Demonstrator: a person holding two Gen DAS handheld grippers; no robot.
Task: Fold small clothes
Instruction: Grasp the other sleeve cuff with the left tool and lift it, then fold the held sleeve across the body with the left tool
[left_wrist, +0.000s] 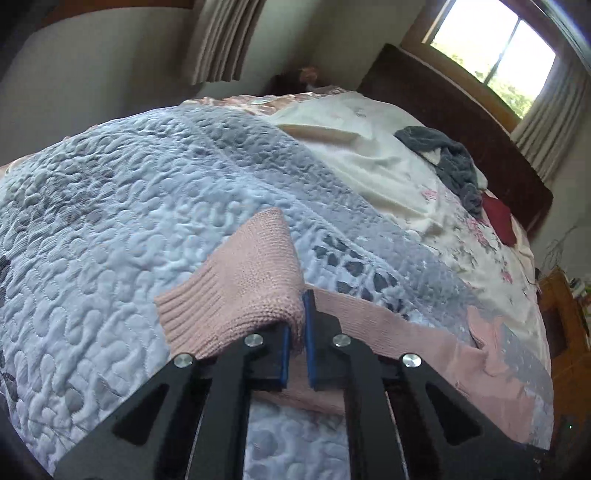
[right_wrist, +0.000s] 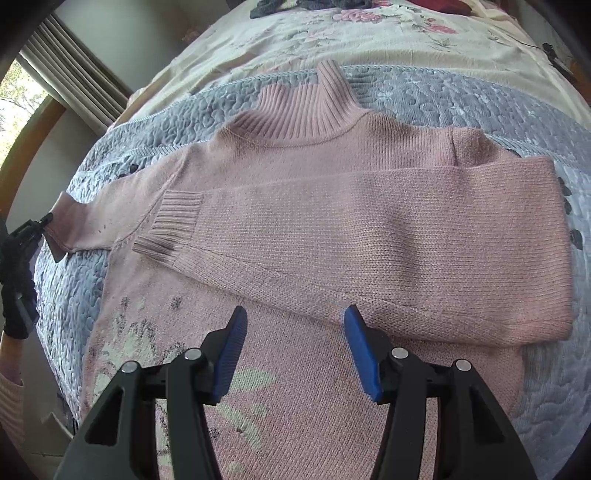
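Observation:
A pink knit turtleneck sweater (right_wrist: 332, 177) lies flat on the quilted bed. One sleeve (right_wrist: 369, 229) is folded across the chest, its ribbed cuff (right_wrist: 170, 225) pointing left. The other sleeve (right_wrist: 92, 221) stretches out to the left, where my left gripper (right_wrist: 40, 221) holds its end. In the left wrist view that gripper (left_wrist: 300, 310) is shut on the sleeve cuff (left_wrist: 236, 288), which drapes over the left finger. My right gripper (right_wrist: 293, 314) hovers open above the sweater's lower body, nothing between its blue pads (right_wrist: 360, 354).
The blue-grey quilt (left_wrist: 129, 192) covers the bed, with a cream floral sheet (left_wrist: 388, 155) beyond it. A grey garment (left_wrist: 450, 162) and a red item (left_wrist: 498, 218) lie near the dark headboard (left_wrist: 461, 122). A gloved hand (right_wrist: 16, 280) holds the left gripper at the bed's edge.

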